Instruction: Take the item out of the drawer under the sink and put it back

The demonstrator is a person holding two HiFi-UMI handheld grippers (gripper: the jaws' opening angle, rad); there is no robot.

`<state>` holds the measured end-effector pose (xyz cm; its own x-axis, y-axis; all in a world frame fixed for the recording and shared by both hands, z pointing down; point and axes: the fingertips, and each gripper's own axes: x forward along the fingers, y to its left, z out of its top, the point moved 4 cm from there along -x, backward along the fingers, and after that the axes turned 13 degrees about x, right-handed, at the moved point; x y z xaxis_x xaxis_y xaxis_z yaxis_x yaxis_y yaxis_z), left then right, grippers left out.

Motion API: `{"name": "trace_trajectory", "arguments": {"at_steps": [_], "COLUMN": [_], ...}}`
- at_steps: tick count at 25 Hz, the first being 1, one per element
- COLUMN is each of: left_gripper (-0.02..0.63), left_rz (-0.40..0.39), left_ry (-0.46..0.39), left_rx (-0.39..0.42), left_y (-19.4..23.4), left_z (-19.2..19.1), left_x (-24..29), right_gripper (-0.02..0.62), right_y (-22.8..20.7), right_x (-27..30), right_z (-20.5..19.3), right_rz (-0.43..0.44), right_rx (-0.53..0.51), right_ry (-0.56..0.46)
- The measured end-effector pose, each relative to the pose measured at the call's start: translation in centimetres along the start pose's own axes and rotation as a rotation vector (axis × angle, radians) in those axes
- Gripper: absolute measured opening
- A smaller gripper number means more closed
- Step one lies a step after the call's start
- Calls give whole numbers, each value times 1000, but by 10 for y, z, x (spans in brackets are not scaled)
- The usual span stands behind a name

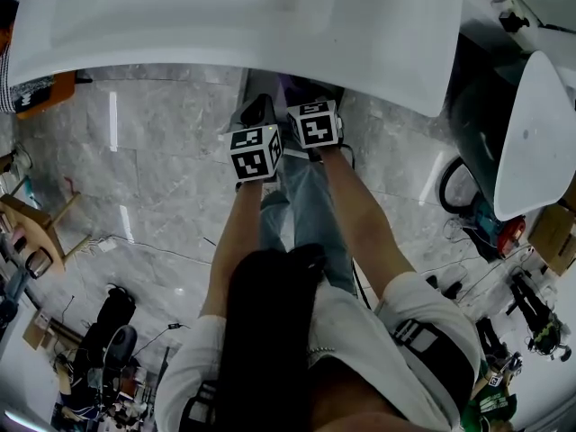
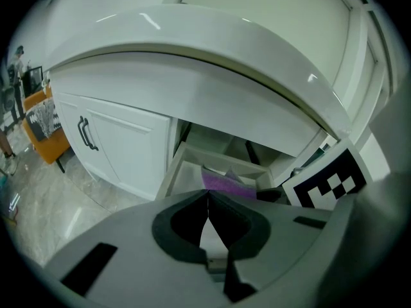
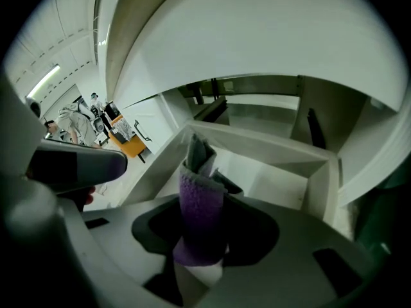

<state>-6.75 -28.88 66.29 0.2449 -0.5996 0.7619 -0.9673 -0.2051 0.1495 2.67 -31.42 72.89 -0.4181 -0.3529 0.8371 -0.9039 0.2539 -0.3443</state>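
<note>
Sink drawer (image 3: 282,185) pulled out; right gripper (image 3: 201,239) pinches purple cloth (image 3: 200,204), left gripper (image 2: 207,218) closed

The purple cloth (image 3: 200,217) looks fuzzy, the white sink (image 1: 270,16) glossy, the grey floor (image 1: 153,196) polished.

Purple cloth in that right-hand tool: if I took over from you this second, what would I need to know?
Left tool: shut, empty, close beside the right one.
Right tool: closed on the purple cloth, which it holds over the open drawer under the sink.
Done: the drawer is open and the cloth is picked up.
Left: lay the cloth back inside, let go, then probably push the drawer shut.
</note>
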Motion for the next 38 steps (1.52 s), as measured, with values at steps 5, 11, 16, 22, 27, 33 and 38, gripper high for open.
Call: {"name": "trace_trajectory", "arguments": {"at_steps": [5,11,16,22,27,33,38], "left_gripper": [5,5,5,5,5,5,5], "left_rz": [13,5,5,-20,-37,-48,-69], "left_ry": [19,2,-27,-69,-111,-154,-206], "left_rx": [7,4,10,48,91,108,117], "left_y": [2,4,6,0,-7,-10,-21], "left_z": [0,9,20,37,53,61,66], "left_x": [3,-2,-17,-42,-73,-110,-139], "right_gripper": [280,314,314,314,314,313,290], "right_y": [8,17,22,27,38,56,68], "right_x": [-1,-11,-41,-83,-117,-158,-190], "right_z": [3,15,27,35,40,43,41], "right_rz": [67,96,102,96,70,66,52], "right_rx": [46,24,20,25,39,33,4], "right_ry": [19,15,-39,-81,-137,-178,-233]}}
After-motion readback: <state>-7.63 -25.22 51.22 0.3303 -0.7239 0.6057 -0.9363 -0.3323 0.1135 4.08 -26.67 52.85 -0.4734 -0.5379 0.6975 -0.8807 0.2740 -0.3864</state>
